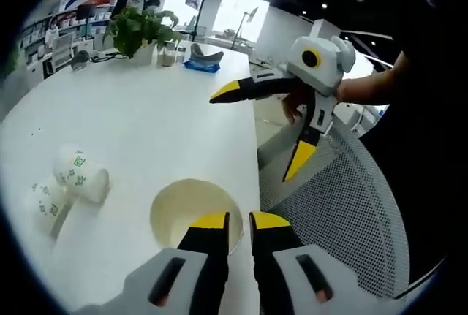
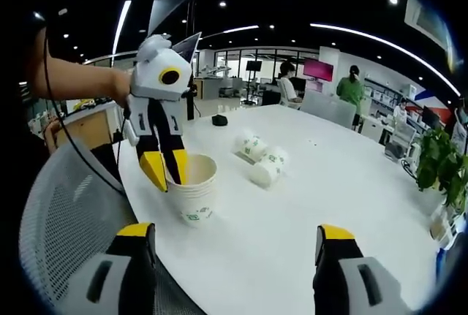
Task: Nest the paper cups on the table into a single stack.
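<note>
item: upright paper cup (image 2: 193,187), near the tabletop (image 2: 307,198) edge by the mesh chair (image 2: 58,205); left gripper (image 2: 167,169) pinches its rim, one jaw inside, one outside
item: two paper cups on their sides (image 2: 260,158), touching, toward the tabletop middle
item: right gripper (image 2: 238,245), jaws spread wide, empty
handling: keep the rim pinch light to avoid crushing; fetch a lying cup with the right gripper, align mouths, nest

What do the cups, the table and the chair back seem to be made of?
Upright cup: probably paper, matte cream wall with a green print and a rolled rim. Table: smooth white top, perhaps laminate; it reflects light softly. Chair back: grey mesh, seemingly woven fabric or plastic, with fine holes.
</note>
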